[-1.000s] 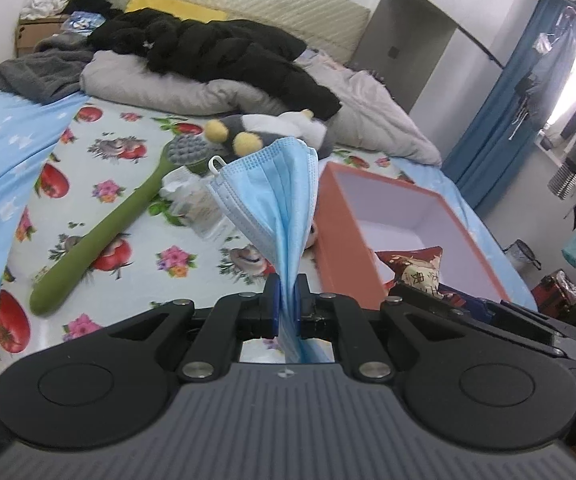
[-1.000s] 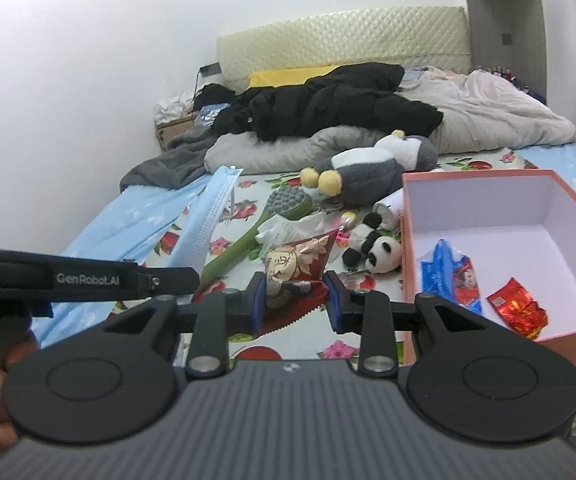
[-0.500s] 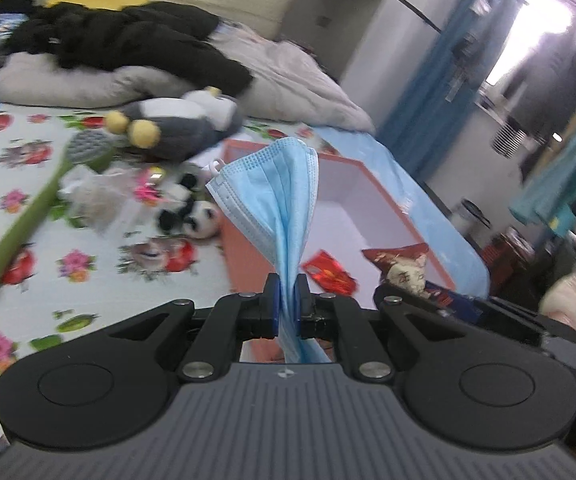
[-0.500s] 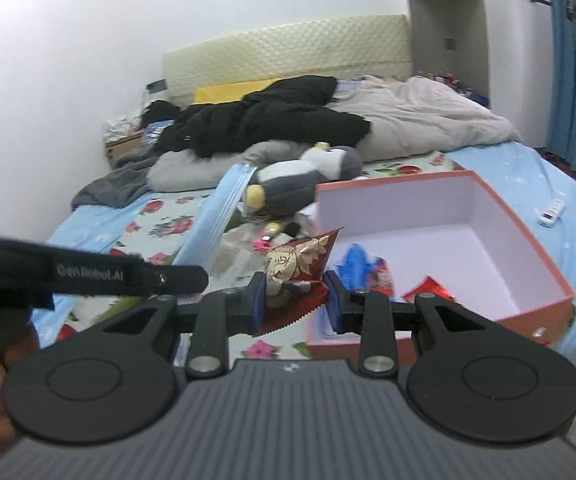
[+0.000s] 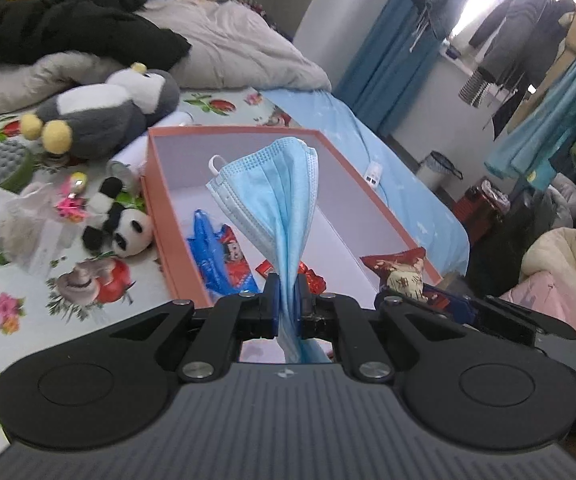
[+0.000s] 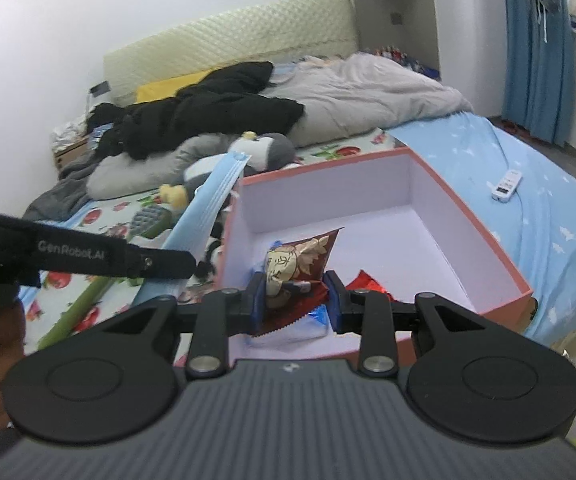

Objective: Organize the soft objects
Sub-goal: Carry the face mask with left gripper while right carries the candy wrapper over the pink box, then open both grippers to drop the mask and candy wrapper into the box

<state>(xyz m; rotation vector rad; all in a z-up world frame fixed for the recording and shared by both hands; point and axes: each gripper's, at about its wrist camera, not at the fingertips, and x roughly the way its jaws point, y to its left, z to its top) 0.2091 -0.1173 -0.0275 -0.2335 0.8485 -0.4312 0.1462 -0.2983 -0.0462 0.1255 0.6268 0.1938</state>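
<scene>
The left gripper (image 5: pixel 287 300) pinches a blue face mask (image 5: pixel 276 196), which stands up tall between its fingers. The right gripper (image 6: pixel 294 298) squeezes a red snack packet (image 6: pixel 294 264). The pink box (image 6: pixel 484 236) sits open on the bed (image 5: pixel 16 292), just ahead of and below both grippers. Its long side runs away from them. Both hold their things over the near end, so I think each only has to let go.
</scene>
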